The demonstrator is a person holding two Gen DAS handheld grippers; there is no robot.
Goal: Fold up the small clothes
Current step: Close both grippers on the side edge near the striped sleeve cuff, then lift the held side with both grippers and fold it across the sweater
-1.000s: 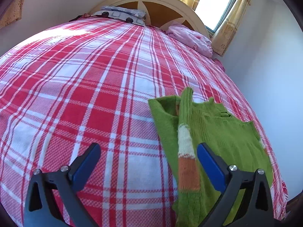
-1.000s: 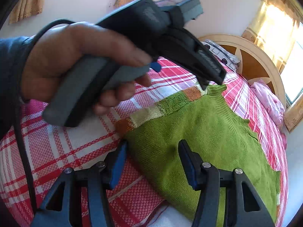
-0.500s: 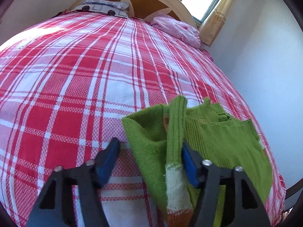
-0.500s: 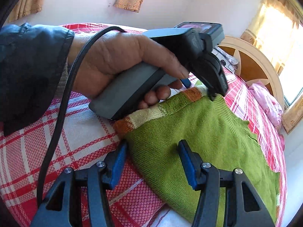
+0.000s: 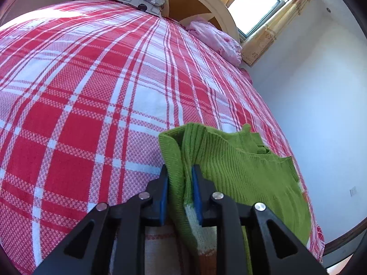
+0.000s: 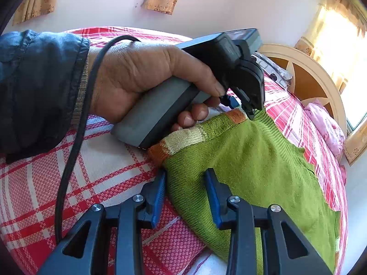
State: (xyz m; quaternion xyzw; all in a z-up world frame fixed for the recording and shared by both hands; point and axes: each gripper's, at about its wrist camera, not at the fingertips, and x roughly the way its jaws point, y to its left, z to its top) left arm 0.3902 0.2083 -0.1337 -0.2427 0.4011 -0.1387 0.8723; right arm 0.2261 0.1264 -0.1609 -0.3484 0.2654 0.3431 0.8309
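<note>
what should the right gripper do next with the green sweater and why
Probably close the right gripper on the green sweater. Its jaws stand open astride the sweater's near edge, while the left gripper is already shut on the striped sleeve, so both ends could then lift together.

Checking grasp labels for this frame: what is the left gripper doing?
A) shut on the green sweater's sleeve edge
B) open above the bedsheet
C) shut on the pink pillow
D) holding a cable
A: the left gripper has its blue pads pressed against a fold of the green sweater, near the striped cuff.
</note>
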